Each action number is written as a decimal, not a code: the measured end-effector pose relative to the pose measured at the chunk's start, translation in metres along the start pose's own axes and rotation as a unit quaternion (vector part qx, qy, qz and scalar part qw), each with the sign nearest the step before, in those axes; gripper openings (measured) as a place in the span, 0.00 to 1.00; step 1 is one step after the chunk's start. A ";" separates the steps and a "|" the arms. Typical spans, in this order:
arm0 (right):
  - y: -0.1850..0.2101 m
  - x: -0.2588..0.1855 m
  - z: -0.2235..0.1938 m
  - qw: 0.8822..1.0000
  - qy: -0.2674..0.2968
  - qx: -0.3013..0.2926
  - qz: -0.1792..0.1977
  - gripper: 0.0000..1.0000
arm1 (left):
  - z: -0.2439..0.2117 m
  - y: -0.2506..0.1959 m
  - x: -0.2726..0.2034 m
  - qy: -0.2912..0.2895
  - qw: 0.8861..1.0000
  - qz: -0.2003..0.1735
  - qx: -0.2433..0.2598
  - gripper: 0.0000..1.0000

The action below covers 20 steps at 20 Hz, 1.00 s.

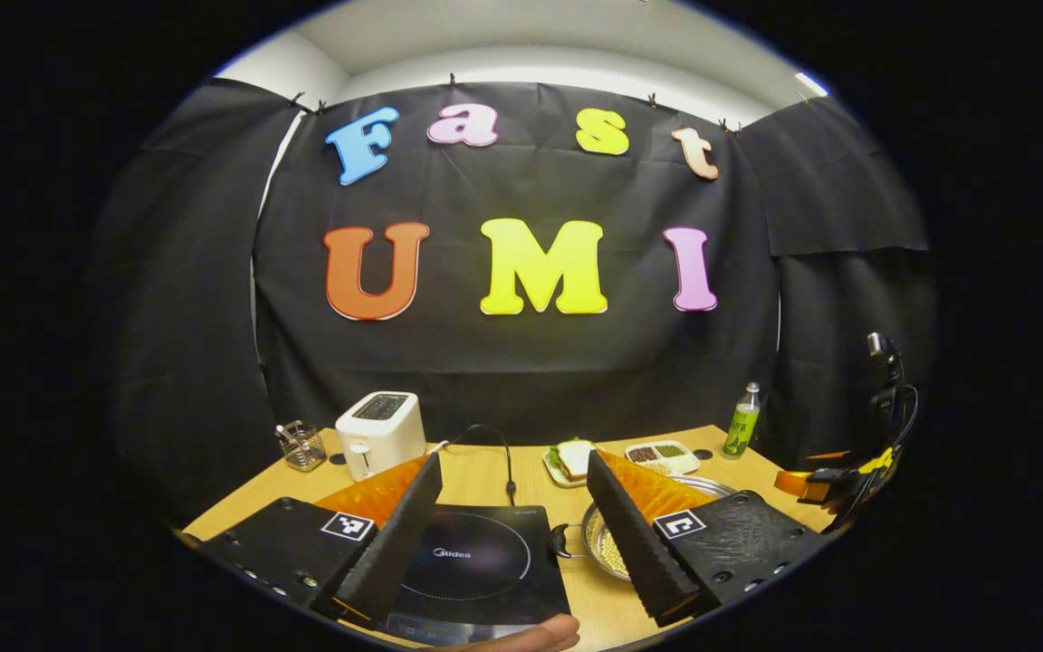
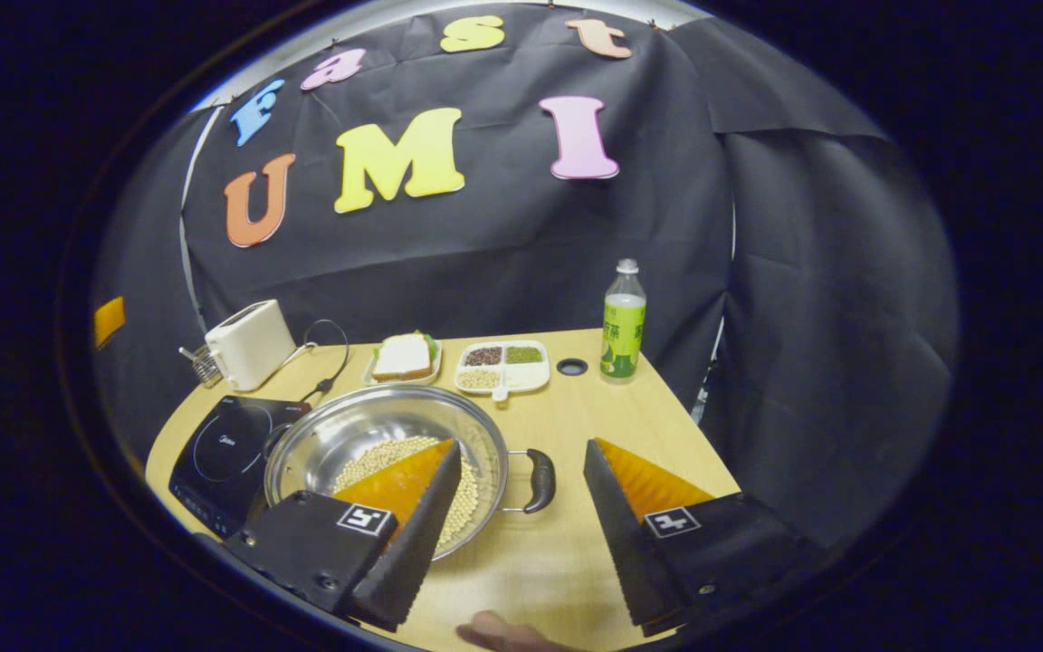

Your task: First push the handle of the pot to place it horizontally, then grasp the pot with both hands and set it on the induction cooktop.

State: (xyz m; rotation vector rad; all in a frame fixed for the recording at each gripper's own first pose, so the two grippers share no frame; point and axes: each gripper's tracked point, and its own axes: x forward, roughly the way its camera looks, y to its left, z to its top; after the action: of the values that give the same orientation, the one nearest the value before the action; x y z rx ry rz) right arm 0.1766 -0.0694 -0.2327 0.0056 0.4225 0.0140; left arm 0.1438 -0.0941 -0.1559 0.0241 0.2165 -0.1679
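Observation:
A steel pot (image 2: 368, 430) with pale beans in its bottom stands on the wooden table, right beside the black induction cooktop (image 2: 223, 448). Its black right handle (image 2: 540, 480) sticks out from the rim and lies between the fingers of my right gripper (image 2: 522, 450), which is open and touches nothing. In the left gripper view my left gripper (image 1: 514, 460) is open above the cooktop (image 1: 476, 561). One of its fingers hides most of the pot (image 1: 607, 548); the pot's left handle (image 1: 560, 541) shows next to the cooktop's edge. The other gripper (image 1: 825, 484) is at the far right.
At the back of the table stand a white toaster (image 2: 248, 344), a sandwich on a plate (image 2: 403, 358), a divided tray of grains (image 2: 502, 366) and a green-labelled bottle (image 2: 623, 321). A black cord (image 1: 508, 462) runs to the cooktop. A glass holder (image 1: 302, 445) is left of the toaster.

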 end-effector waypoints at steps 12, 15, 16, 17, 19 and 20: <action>-0.003 0.025 -0.012 0.999 0.024 0.034 0.002 0.95 | -0.132 -0.034 0.084 0.170 0.985 -0.019 -0.015 0.97; -0.006 0.040 -0.023 0.998 0.039 0.042 0.000 0.95 | -0.158 -0.036 0.095 0.208 0.978 -0.022 -0.014 0.97; -0.006 0.047 -0.027 0.998 0.045 0.046 0.002 0.95 | -0.165 -0.035 0.099 0.219 0.975 -0.023 -0.011 0.97; -0.006 0.052 -0.031 0.997 0.050 0.052 0.004 0.95 | -0.172 -0.037 0.103 0.229 0.973 -0.026 -0.012 0.97; -0.006 0.064 -0.044 0.996 0.065 0.058 0.005 0.95 | -0.183 -0.041 0.109 0.243 0.969 -0.035 -0.018 0.97; -0.008 0.070 -0.049 0.996 0.073 0.060 0.002 0.94 | -0.186 -0.042 0.112 0.248 0.968 -0.038 -0.019 0.97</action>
State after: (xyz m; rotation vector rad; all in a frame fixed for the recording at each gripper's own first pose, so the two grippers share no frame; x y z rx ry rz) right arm 0.2203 -0.0761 -0.3061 0.1246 0.5682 -0.0074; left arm 0.2048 -0.1461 -0.3623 0.0197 0.7223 -0.2329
